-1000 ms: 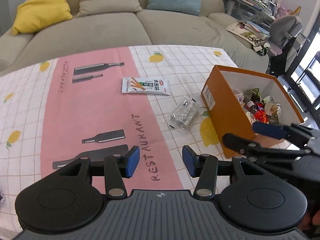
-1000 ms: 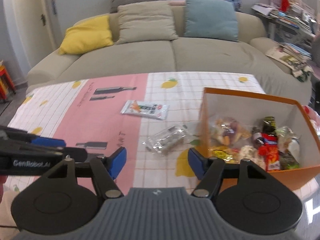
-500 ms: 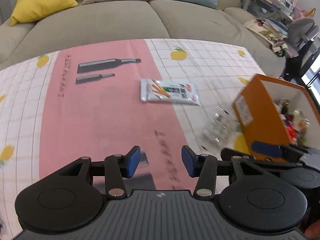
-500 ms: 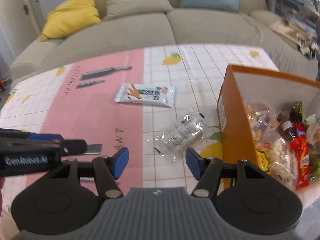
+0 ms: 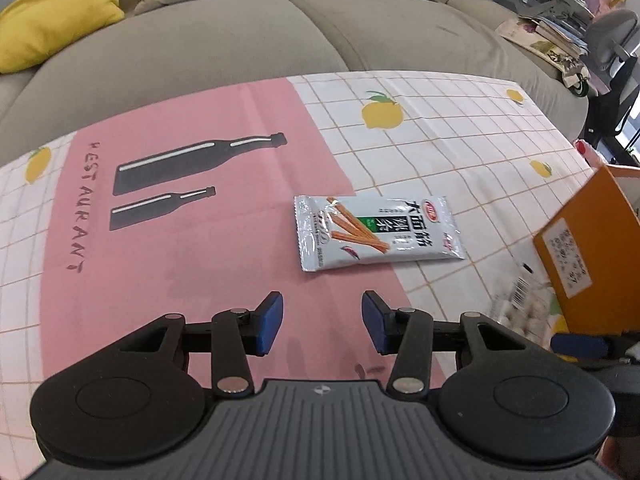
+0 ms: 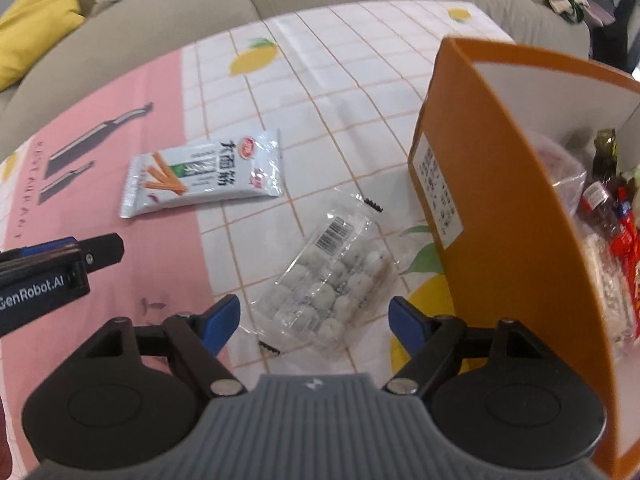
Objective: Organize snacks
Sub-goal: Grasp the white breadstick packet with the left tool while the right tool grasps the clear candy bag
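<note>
A silver snack packet (image 5: 376, 232) with orange sticks printed on it lies flat on the tablecloth, just ahead of my open, empty left gripper (image 5: 322, 322); it also shows in the right wrist view (image 6: 204, 178). A clear bag of white round snacks (image 6: 332, 280) lies right in front of my open, empty right gripper (image 6: 314, 320), between its fingers' line and above the cloth. An orange box (image 6: 500, 200) holding several snacks stands to the right; its side shows in the left wrist view (image 5: 588, 256). The left gripper's fingers (image 6: 60, 260) show at the left.
The table wears a pink and white checked cloth (image 5: 200, 200) with bottle and lemon prints. A beige sofa (image 5: 240, 40) with a yellow cushion (image 5: 52, 24) runs behind the table. A cluttered desk and a chair (image 5: 608, 40) stand at the far right.
Both grippers have moved forward and down toward the table. The silver packet is now close ahead of the left gripper, the clear bag close under the right one. Both stay open.
</note>
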### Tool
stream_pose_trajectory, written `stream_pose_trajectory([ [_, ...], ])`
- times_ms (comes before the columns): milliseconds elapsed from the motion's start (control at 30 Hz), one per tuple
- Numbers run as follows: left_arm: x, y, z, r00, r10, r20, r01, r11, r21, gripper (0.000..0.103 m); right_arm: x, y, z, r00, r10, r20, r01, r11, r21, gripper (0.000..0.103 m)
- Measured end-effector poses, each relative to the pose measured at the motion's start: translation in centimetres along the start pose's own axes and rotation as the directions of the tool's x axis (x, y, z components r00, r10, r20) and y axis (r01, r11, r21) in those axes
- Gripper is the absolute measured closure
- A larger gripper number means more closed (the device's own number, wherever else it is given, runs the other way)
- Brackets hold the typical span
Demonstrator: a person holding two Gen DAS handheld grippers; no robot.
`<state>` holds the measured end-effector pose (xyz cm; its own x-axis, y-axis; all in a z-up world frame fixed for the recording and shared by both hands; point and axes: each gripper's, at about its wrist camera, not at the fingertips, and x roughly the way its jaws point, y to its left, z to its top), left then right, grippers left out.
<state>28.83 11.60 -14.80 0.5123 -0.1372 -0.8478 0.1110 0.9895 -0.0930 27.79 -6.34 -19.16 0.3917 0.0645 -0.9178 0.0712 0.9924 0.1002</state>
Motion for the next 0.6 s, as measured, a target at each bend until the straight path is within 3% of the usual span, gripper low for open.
stream_pose_trajectory([
  [133,0.8,0.3,0.6,1.0,-0.009,0.01,0.008,0.999,0.033,0.048,1.4,0.0,0.2,0.999,0.023,-0.03,-0.023,1.0,0.018,0.024],
  [367,2.1,1.0,2.1,1.0,-0.018,0.008,0.017,0.999,0.043,0.047,1.9,1.6,1.9,0.995,0.087,0.042,-0.082,0.991,-0.109,0.05],
  [500,2.7,1.0,3.0,0.999,-0.044,0.016,0.043,0.998,0.041,0.045,2.4,1.9,3.1,0.99,0.135,0.041,-0.126,0.978,-0.167,0.054],
  [600,3.0,0.5,3.9,0.998,-0.049,0.034,0.044,0.991,0.127,0.032,2.7,1.8,3.7,0.988,0.151,0.042,-0.139,0.968,-0.211,0.055],
])
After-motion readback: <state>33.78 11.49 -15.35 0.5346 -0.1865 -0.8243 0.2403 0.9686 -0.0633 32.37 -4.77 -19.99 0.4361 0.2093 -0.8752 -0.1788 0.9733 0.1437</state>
